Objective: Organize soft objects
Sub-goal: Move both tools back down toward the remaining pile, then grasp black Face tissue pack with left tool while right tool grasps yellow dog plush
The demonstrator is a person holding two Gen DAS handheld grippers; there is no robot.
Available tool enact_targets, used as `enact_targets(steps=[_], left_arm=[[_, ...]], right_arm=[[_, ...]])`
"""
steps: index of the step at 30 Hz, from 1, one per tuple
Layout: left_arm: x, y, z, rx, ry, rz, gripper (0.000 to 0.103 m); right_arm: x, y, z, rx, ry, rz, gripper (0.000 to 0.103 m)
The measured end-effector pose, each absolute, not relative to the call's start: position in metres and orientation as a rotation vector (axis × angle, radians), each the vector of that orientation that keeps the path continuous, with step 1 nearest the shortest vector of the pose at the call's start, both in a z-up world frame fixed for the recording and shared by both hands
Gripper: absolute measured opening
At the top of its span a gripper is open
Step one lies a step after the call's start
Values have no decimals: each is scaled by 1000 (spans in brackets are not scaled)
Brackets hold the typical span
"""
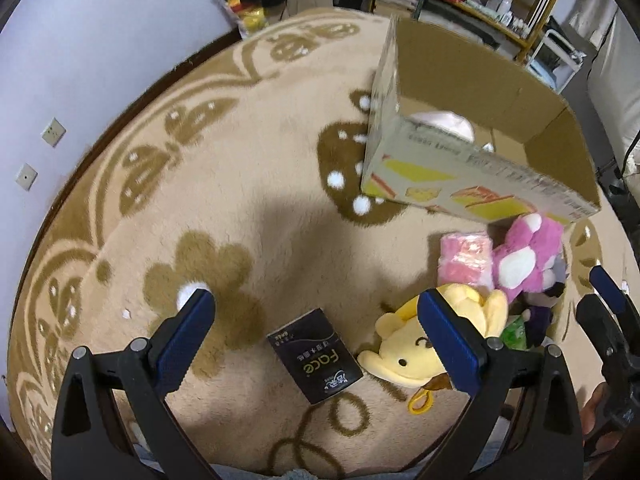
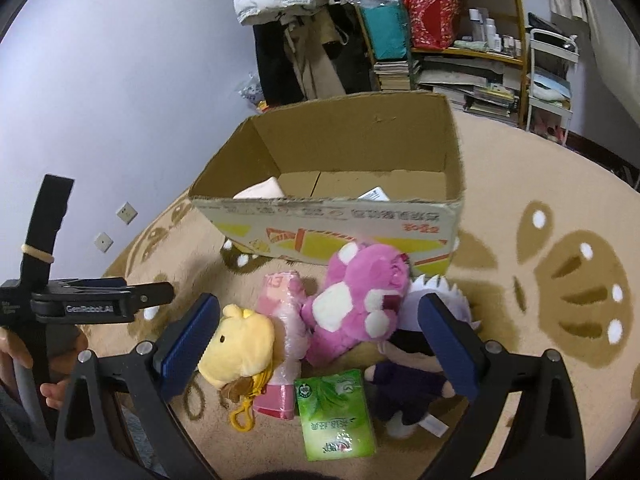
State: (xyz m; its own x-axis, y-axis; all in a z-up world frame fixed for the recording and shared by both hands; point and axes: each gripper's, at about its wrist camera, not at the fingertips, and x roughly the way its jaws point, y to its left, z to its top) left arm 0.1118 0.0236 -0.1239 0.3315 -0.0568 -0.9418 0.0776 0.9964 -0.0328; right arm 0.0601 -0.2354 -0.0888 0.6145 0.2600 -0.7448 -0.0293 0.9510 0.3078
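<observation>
A pile of soft things lies on the rug in front of an open cardboard box (image 2: 332, 224): a yellow plush (image 2: 240, 350), a pink wrapped pack (image 2: 282, 320), a pink-and-white plush (image 2: 360, 304), a dark doll with white hair (image 2: 412, 372) and a green tissue pack (image 2: 338, 412). My right gripper (image 2: 320, 344) is open above this pile. My left gripper (image 1: 316, 332) is open above a black tissue pack (image 1: 316, 360), with the yellow plush (image 1: 404, 352) by its right finger. The box (image 1: 460, 176) holds a pale soft item (image 1: 444, 120).
The round beige patterned rug (image 1: 240, 208) covers the floor. A white wall with sockets (image 1: 52, 132) stands to the left. Shelves (image 2: 452, 40) with books and hanging clothes (image 2: 296, 32) stand behind the box. The left gripper's body shows at the right wrist view's left edge (image 2: 80, 304).
</observation>
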Motion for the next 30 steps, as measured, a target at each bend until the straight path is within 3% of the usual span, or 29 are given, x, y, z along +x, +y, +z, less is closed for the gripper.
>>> enact_targets(steps=[26,30], left_arm=[[122,32,-185,-57,1507,-56,99],[123,31,-187,-52,1508,-55,98]], right_arm=[[64,-175,-113,138,944,271,103],[66,-168,-116,115,950,288,95]])
